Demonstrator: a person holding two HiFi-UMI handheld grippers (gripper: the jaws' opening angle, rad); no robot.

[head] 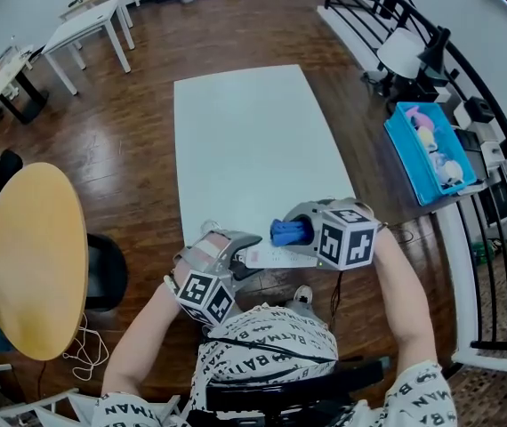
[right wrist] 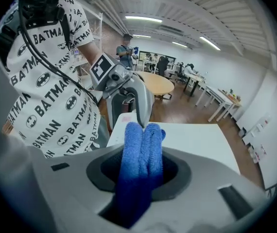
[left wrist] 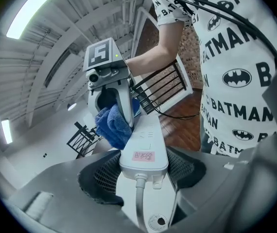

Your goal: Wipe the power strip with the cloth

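A white power strip (left wrist: 146,144) with a pink label is clamped at its cord end between the jaws of my left gripper (left wrist: 143,171), held up above the near end of the white table (head: 253,140). In the head view the power strip (head: 276,256) spans between the left gripper (head: 236,256) and the right gripper (head: 311,234). My right gripper (right wrist: 141,166) is shut on a folded blue cloth (right wrist: 141,159). The blue cloth (left wrist: 113,125) presses against the strip's far end and its left side. From the head the cloth (head: 289,231) shows just left of the right gripper's marker cube.
A round wooden table (head: 36,256) and a dark chair (head: 107,269) stand at the left. A blue bin (head: 430,149) with soft items sits at the right beside a black railing (head: 494,185). White desks (head: 89,29) stand far off. A person (right wrist: 126,50) stands in the background.
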